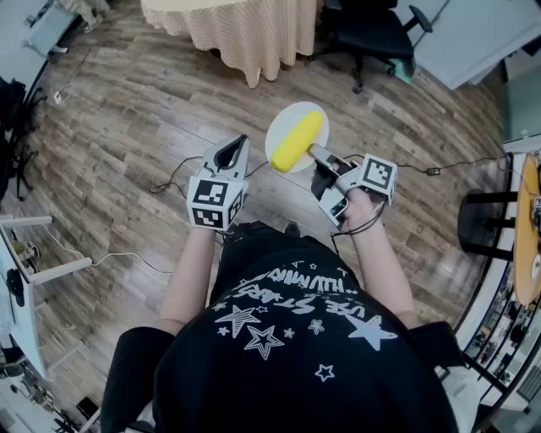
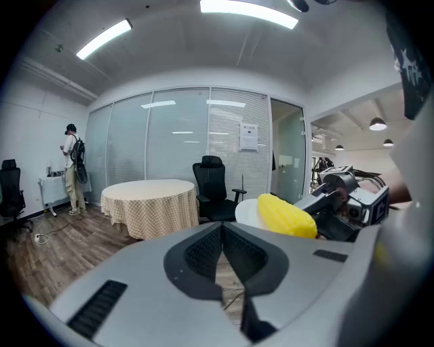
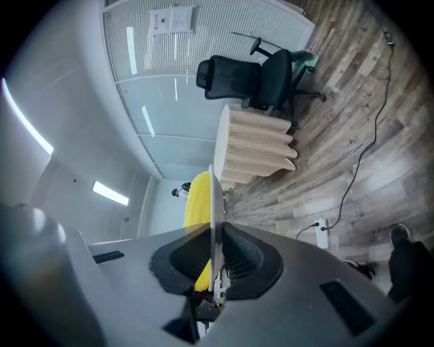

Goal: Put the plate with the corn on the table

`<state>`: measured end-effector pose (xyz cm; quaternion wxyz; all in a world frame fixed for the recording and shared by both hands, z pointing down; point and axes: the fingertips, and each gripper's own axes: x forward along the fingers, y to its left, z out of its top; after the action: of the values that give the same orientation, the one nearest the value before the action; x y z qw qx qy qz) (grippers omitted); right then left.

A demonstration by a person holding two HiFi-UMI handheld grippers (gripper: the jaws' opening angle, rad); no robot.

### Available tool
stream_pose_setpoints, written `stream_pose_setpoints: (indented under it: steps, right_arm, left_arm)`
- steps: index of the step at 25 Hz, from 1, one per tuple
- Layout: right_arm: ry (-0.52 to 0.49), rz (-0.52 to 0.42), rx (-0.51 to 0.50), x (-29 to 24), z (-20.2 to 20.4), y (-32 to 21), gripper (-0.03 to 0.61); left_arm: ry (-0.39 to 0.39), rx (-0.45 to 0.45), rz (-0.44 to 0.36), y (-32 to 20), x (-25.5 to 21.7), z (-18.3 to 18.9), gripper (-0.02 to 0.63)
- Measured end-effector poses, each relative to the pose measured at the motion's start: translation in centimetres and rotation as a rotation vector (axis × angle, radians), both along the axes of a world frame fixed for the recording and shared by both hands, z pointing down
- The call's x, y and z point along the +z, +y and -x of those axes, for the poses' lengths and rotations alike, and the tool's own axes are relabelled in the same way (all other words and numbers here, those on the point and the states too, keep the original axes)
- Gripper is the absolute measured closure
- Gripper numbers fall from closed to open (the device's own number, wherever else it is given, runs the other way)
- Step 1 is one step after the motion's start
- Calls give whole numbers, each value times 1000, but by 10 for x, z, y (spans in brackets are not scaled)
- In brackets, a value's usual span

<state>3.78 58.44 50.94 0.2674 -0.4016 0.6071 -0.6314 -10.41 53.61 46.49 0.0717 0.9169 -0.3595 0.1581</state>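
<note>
Right gripper pinches plate rim; corn on it | left gripper fingers together

The floor is brown wood with thin wires on it. A round surface wears a checked cloth. A black wheeled chair stands beside it. Behind are glass walls. Long lights shine above.

Open floor ahead; round table and office chair stand beyond it
</note>
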Motion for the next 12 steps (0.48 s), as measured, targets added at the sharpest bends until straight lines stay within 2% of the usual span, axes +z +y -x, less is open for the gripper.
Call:
stream_pose_setpoints:
  steps: [7,12]
  right_arm:
    - [-1,-14,9,-1,-28,12,528]
    - [-9,-31,2,-6,-31,14,529]
  left_arm:
    - [1,-9,-27,14,-6,-22,604]
    - [-8,-21,-28,20,-10,-22,606]
